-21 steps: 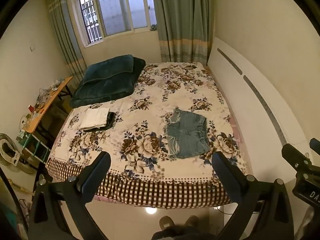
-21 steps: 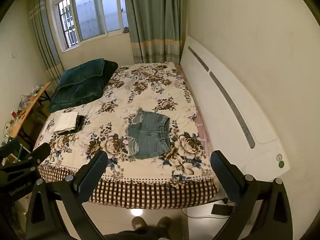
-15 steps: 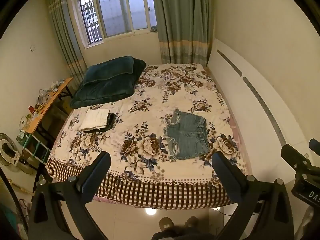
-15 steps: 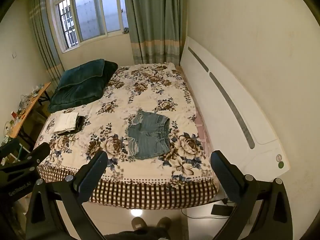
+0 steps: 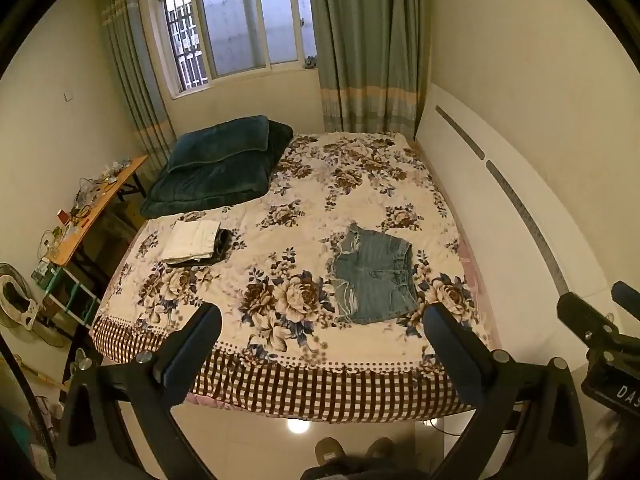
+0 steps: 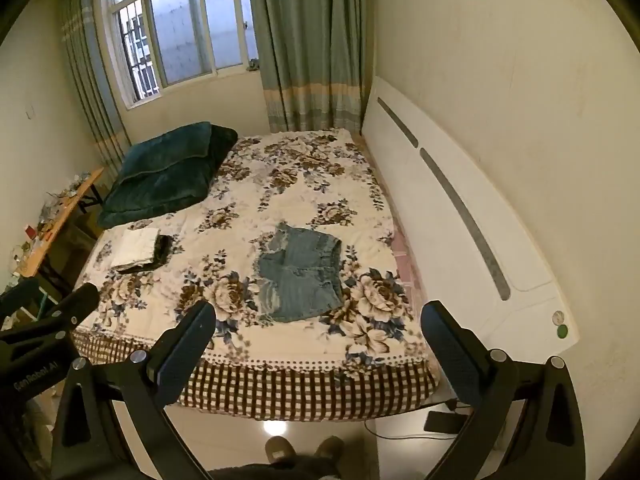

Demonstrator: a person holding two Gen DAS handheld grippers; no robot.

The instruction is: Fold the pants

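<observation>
A pair of blue denim shorts [image 5: 374,276] lies flat on the floral bed [image 5: 304,184], near its front right; it also shows in the right wrist view [image 6: 300,276]. My left gripper [image 5: 322,344] is open and empty, held above the floor in front of the bed's foot edge. My right gripper [image 6: 318,340] is open and empty too, at about the same distance from the bed. Both are well short of the shorts. The right gripper's body shows at the right edge of the left wrist view [image 5: 600,340].
A folded white and dark stack of clothes [image 5: 196,242] lies at the bed's left. A dark green folded quilt [image 5: 220,164] sits at the far left. A white headboard [image 5: 520,208] runs along the right. A cluttered desk [image 5: 92,208] stands left of the bed.
Both views have shifted slightly; the bed sits a little lower and closer in the frames. The shorts have not moved. Both grippers stay open.
</observation>
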